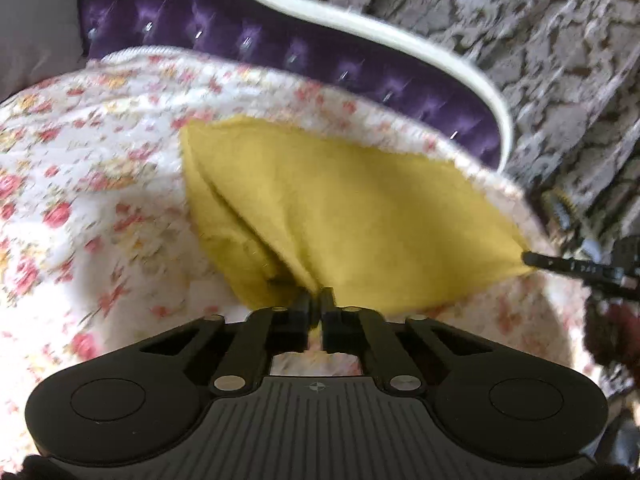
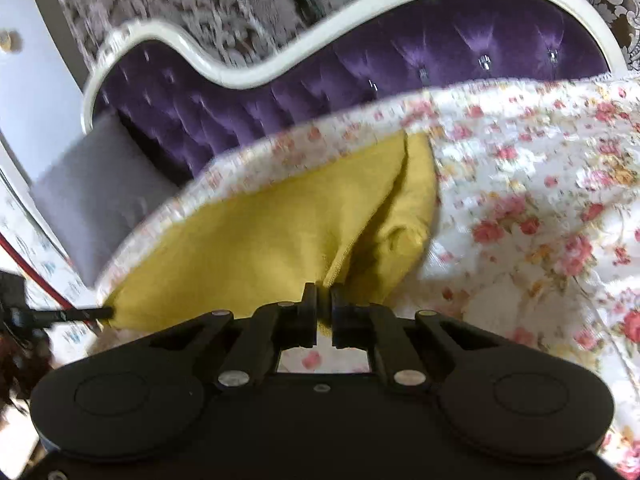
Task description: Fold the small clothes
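A mustard-yellow cloth lies partly lifted on the floral bed cover, with a fold running along its left side. My left gripper is shut on the cloth's near corner. At the right edge of the left wrist view, the right gripper's tip pinches the cloth's other corner. In the right wrist view the same cloth spreads to the left, with my right gripper shut on its hemmed edge. The left gripper holds the far left corner. The cloth is stretched between the two grippers.
The floral cover spreads over the bed. Behind it stands a purple tufted headboard with a white curved frame. A grey pillow leans at its end. A red cable runs near the left gripper.
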A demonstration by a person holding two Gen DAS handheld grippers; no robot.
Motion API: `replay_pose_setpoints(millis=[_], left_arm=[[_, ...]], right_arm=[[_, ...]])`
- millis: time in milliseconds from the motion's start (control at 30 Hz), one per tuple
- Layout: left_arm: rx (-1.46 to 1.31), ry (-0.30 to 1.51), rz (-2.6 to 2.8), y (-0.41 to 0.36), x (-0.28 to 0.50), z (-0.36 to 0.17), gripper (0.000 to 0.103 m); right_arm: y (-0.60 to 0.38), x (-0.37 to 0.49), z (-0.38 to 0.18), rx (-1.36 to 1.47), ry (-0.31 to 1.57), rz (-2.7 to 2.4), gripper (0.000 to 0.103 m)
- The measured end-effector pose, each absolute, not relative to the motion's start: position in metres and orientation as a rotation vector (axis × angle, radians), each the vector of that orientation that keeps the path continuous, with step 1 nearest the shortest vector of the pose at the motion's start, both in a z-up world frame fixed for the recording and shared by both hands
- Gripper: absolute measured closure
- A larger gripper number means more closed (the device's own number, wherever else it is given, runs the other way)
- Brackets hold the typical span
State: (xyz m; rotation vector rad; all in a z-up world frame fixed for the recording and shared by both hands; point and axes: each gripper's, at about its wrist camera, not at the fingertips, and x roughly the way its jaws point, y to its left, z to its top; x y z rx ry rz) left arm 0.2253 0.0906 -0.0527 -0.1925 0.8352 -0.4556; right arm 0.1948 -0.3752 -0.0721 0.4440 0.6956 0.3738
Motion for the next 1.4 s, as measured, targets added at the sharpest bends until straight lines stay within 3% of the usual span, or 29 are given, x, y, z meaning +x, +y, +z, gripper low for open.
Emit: replay_pose_setpoints(millis=[167,233,300,333,367,400,433,500,567,667,800,1100,1400], left_arm=[[-0.186,0.871,-0.396,0.099,0.226,-0.073,0.098],[-0.172,0.871,-0.372,0.102,0.223,-0.066,0.098],[-0.116,0.832,-0.339,0.1,0.217,-0.054,0.095],[-0.087,0.796,-0.32,0.098,0.214,-0.045,0.092],[-0.07,0.765,-0.302,0.095,0.213,-0.037,0.079],[-0.064,0.738,-0.288,0.092,0.213,-0.03,0.064],[-0.067,0.714,-0.279,0.089,0.216,-0.024,0.058],[-0.079,0.684,-0.288,0.079,0.224,-0.017,0.042],[-0.07,0.684,-0.289,0.065,0.239,-0.015,0.035],[-0.061,0.677,-0.288,0.044,0.257,-0.017,0.033],[-0.057,0.673,-0.256,0.015,0.278,-0.023,0.021],[-0.019,0.819,-0.18,-0.014,0.309,-0.073,0.02],[0.069,0.781,-0.167,-0.024,0.299,-0.079,0.017]], right_arm=[[-0.373,0.2,-0.092,0.461,0.746,0.333,0.086],[-0.372,0.197,-0.085,0.432,0.742,0.307,0.074],[-0.368,0.193,-0.075,0.357,0.727,0.264,0.045],[-0.367,0.19,-0.069,0.326,0.709,0.239,0.04],[-0.367,0.187,-0.064,0.3,0.68,0.211,0.029],[-0.365,0.186,-0.058,0.278,0.65,0.19,0.025],[-0.362,0.187,-0.052,0.254,0.62,0.177,0.022],[-0.354,0.193,-0.045,0.221,0.583,0.184,0.0],[-0.342,0.206,-0.04,0.197,0.563,0.208,0.001],[-0.321,0.23,-0.039,0.156,0.562,0.233,0.001],[-0.298,0.268,-0.044,0.139,0.574,0.25,0.001],[-0.267,0.303,-0.07,0.036,0.644,0.282,0.001],[-0.3,0.303,-0.08,-0.097,0.655,0.131,0.001]])
